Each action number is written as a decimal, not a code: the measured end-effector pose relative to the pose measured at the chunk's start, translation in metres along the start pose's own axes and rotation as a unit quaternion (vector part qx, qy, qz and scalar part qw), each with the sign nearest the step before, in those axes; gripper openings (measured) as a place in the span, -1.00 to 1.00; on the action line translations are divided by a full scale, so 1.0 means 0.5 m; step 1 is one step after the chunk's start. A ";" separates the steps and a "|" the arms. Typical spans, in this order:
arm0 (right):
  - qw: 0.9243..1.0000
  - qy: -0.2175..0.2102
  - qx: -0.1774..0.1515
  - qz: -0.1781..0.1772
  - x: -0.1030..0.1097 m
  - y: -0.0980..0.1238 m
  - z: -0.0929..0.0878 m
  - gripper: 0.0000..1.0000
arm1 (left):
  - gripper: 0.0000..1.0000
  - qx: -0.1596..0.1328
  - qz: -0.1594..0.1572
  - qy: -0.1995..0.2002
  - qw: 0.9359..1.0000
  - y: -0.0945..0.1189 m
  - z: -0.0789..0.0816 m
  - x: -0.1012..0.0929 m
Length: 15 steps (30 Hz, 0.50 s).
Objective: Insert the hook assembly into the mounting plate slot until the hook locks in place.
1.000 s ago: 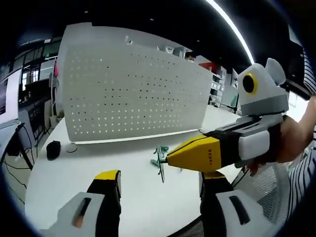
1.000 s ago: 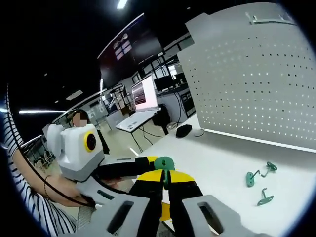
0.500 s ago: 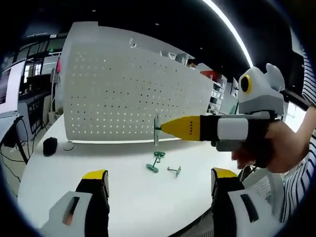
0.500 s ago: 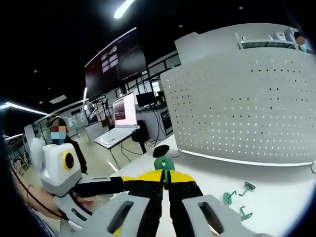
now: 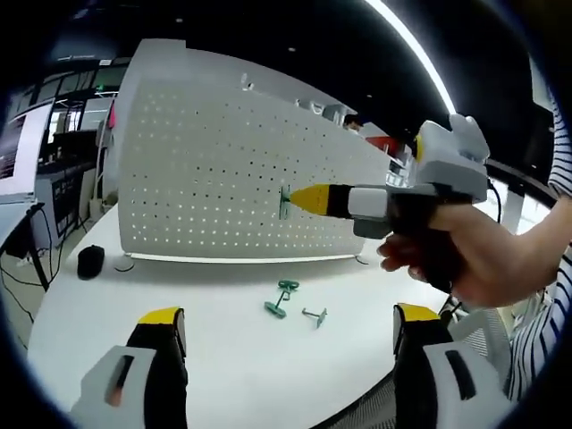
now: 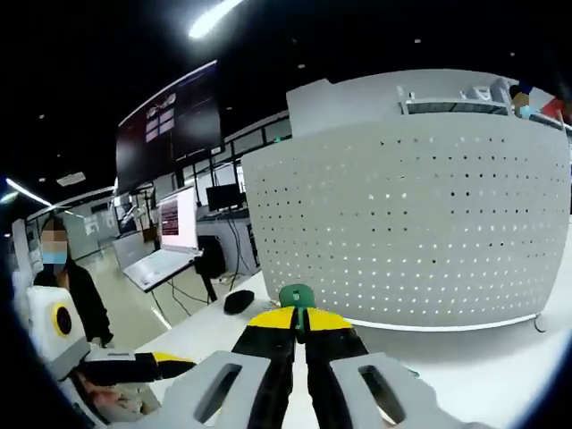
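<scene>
The right gripper [image 6: 298, 332] was pinching a green hook [image 6: 297, 298] between its yellow tips, jaws pressed tight on it, the hook's round head poking up just above them. Ahead of it stood the white pegboard [image 6: 420, 214], upright on the white surface [image 6: 465, 357], rows of small holes across its face.

From the left gripper view, that same right gripper [image 5: 295, 200] came in from the right, held in a person's hand [image 5: 465, 255], its yellow nose level and the hook [image 5: 285, 202] at the tip right up at the pegboard [image 5: 214, 170] face. Whether the hook actually touched the board, I could not tell.

The left gripper [image 5: 286, 335] hung low and back, its two jaws spread wide apart with nothing between them.

Down on the surface [image 5: 107, 304], near the foot of the pegboard, lay two spare hooks: a green one [image 5: 281, 298] and, just beside it, a greyer one [image 5: 315, 315]. Off to the board's left edge sat a black mouse [image 5: 90, 262] with its cable. In the right gripper view the left gripper [image 6: 165, 359] showed low at the left, and a laptop [image 6: 170, 241] stood open on a desk behind.
</scene>
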State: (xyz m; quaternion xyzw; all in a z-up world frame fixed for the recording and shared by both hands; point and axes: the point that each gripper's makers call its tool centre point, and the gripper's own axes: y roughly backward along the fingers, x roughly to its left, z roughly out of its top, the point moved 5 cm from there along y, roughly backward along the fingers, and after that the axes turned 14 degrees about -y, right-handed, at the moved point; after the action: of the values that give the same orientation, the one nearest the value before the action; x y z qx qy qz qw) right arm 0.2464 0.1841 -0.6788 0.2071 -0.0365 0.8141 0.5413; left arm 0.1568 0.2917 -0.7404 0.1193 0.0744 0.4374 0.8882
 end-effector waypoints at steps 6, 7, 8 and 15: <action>0.997 -0.011 -0.053 -0.047 -0.023 -0.025 0.044 -1.00 | 1.00 0.001 -0.001 0.005 1.000 -0.001 -0.001 0.000; 0.997 -0.009 -0.058 -0.050 -0.023 -0.028 0.049 -1.00 | 1.00 0.002 -0.001 0.005 1.000 -0.001 -0.001 0.000; 0.996 -0.010 -0.063 -0.055 -0.025 -0.034 0.057 -1.00 | 1.00 0.002 -0.001 0.006 1.000 -0.001 -0.001 0.000; 0.993 0.003 -0.092 -0.076 -0.040 -0.061 0.098 -1.00 | 1.00 0.007 0.001 0.009 1.000 -0.002 -0.004 0.003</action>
State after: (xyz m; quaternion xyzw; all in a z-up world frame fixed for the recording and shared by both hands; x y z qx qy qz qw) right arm 0.2951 0.1654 -0.6467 0.1558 -0.0935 0.7646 0.6184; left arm 0.1577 0.2925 -0.7425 0.1214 0.0848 0.4386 0.8864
